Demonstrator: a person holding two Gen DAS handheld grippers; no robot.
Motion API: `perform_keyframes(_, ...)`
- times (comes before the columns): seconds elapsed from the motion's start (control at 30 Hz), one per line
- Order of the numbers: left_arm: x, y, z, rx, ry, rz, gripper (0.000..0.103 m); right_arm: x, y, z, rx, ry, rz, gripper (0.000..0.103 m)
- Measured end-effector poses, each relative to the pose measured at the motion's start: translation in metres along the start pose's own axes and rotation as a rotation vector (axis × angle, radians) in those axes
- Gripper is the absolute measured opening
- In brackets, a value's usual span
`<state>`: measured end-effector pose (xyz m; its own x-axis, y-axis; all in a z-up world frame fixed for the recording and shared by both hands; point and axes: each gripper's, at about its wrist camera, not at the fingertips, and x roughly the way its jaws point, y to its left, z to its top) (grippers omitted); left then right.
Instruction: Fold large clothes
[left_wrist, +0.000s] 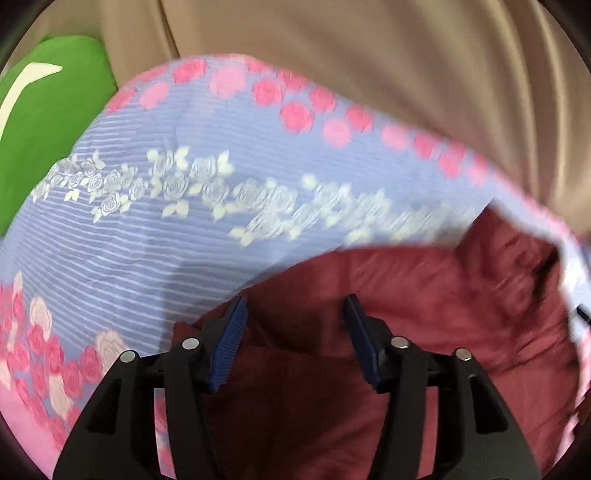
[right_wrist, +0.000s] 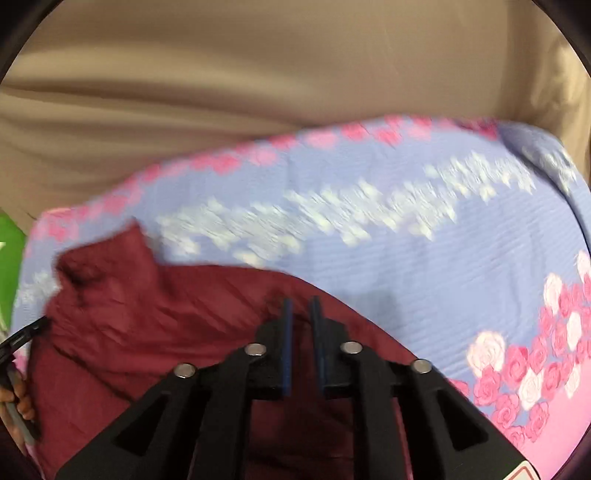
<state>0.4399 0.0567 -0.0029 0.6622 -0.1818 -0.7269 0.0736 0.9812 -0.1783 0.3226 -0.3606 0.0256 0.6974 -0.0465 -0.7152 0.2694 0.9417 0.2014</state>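
A dark red garment (left_wrist: 424, 314) lies on a blue bedspread with pink and white roses (left_wrist: 184, 229). In the left wrist view my left gripper (left_wrist: 295, 306) is open, its blue pads wide apart just above the garment near its left edge. In the right wrist view the garment (right_wrist: 166, 325) spreads to the left, with a raised collar or cuff at its far corner. My right gripper (right_wrist: 300, 306) has its pads close together with a narrow gap, over the garment's right edge. I cannot tell whether cloth is pinched between them.
A beige curtain or sheet (left_wrist: 369, 66) hangs behind the bed. A green cushion (left_wrist: 48, 122) lies at the far left. The left gripper's tip and a hand show at the left edge of the right wrist view (right_wrist: 18, 369). The bedspread (right_wrist: 406, 240) extends right.
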Motion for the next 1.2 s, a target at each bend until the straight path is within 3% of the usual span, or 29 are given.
perform_keyframes(0.07, -0.016, -0.029, 0.01, 0.037, -0.049, -0.085, 0.054, 0.0, 0.029, 0.006, -0.037, 0.011, 0.107, 0.026)
perform_keyframes(0.1, -0.019, -0.044, 0.014, 0.066, -0.064, -0.104, 0.057, 0.002, 0.047, 0.007, -0.065, 0.008, 0.131, 0.031)
perform_keyframes(0.17, -0.013, -0.084, 0.019, 0.147, -0.06, -0.126, 0.058, 0.012, 0.079, 0.009, -0.127, 0.012, 0.145, 0.031)
perform_keyframes(0.23, 0.016, -0.119, 0.017, 0.23, 0.008, -0.103, 0.058, 0.033, 0.108, 0.009, -0.173, 0.051, 0.134, 0.024)
perform_keyframes(0.3, 0.042, -0.133, 0.016, 0.251, 0.047, -0.036, 0.058, 0.055, 0.122, 0.013, -0.185, 0.071, 0.09, 0.01)
perform_keyframes(0.33, 0.054, -0.136, 0.016, 0.249, 0.056, -0.014, 0.059, 0.063, 0.121, 0.018, -0.18, 0.066, 0.047, 0.006)
perform_keyframes(0.4, 0.058, -0.126, 0.024, 0.166, 0.046, -0.039, 0.06, 0.067, 0.11, 0.028, -0.088, 0.051, 0.049, 0.0)
perform_keyframes(0.43, 0.056, -0.119, 0.03, 0.108, 0.039, -0.065, 0.059, 0.06, 0.105, 0.031, -0.049, 0.021, 0.044, 0.0)
perform_keyframes(0.47, 0.047, -0.107, 0.038, 0.045, 0.015, -0.085, 0.059, 0.041, 0.099, 0.035, -0.028, -0.043, 0.011, 0.009)
perform_keyframes(0.53, 0.022, -0.09, 0.046, -0.011, -0.053, -0.105, 0.058, 0.008, 0.089, 0.035, -0.024, -0.123, 0.01, 0.013)
perform_keyframes(0.67, -0.042, -0.061, 0.042, 0.042, -0.139, -0.136, 0.059, -0.062, 0.054, 0.007, -0.076, -0.128, 0.028, 0.014)
perform_keyframes(0.7, -0.059, -0.054, 0.036, 0.072, -0.148, -0.13, 0.063, -0.077, 0.045, -0.005, -0.096, -0.117, 0.031, 0.021)
perform_keyframes(0.73, -0.076, -0.047, 0.024, 0.102, -0.152, -0.113, 0.066, -0.092, 0.035, -0.019, -0.112, -0.103, 0.028, 0.025)
perform_keyframes(0.8, -0.113, -0.027, -0.01, 0.159, -0.145, -0.069, 0.076, -0.126, 0.005, -0.056, -0.127, -0.06, 0.02, 0.044)
perform_keyframes(0.9, -0.155, 0.002, -0.068, 0.188, -0.054, -0.036, 0.086, -0.167, -0.038, -0.115, -0.111, 0.024, -0.02, 0.051)
perform_keyframes(1.07, -0.193, 0.064, -0.176, 0.126, 0.164, -0.006, 0.087, -0.229, -0.091, -0.223, -0.063, 0.171, -0.107, 0.06)
perform_keyframes(1.2, -0.215, 0.107, -0.252, 0.013, 0.307, -0.041, 0.087, -0.273, -0.117, -0.3, -0.018, 0.267, -0.048, 0.064)
